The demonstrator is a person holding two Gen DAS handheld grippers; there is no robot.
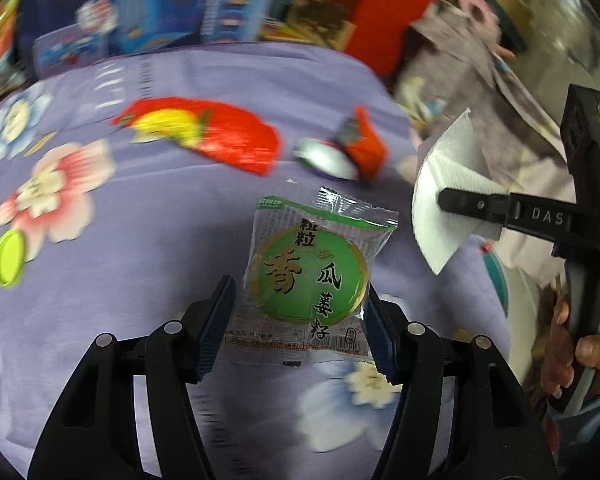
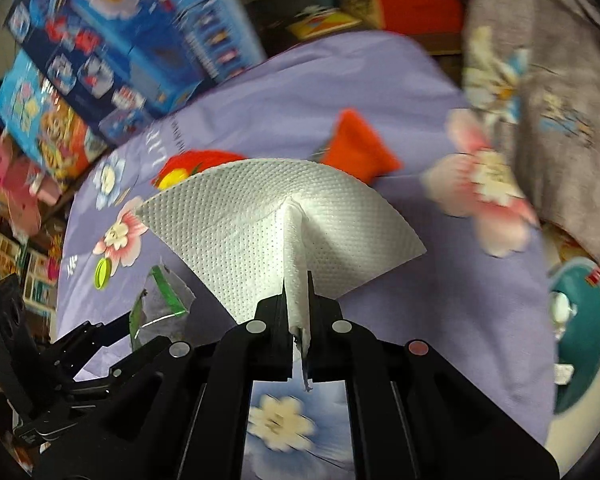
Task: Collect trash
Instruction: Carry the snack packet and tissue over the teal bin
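Note:
My left gripper [image 1: 300, 320] is shut on a green snack packet [image 1: 308, 272], its pads pressing the packet's two side edges above the purple floral cloth [image 1: 140, 280]. In the right wrist view that packet [image 2: 160, 304] shows edge-on at lower left. My right gripper [image 2: 298, 284] is shut on a white paper napkin [image 2: 284, 220], which fans out ahead of the closed jaws. From the left wrist view the napkin [image 1: 444, 192] hangs at the right, pinched by the right gripper [image 1: 444, 200]. On the cloth lie a red wrapper [image 1: 212, 136], an orange-red wrapper [image 1: 364, 148] and a green cap [image 1: 8, 258].
Colourful toy boxes [image 2: 112, 52] stand along the cloth's far edge. A grey printed garment [image 2: 540, 100] lies at the right. A teal and white bin [image 2: 580, 320] sits beyond the cloth's right edge. A hand [image 1: 572, 344] holds the right gripper's handle.

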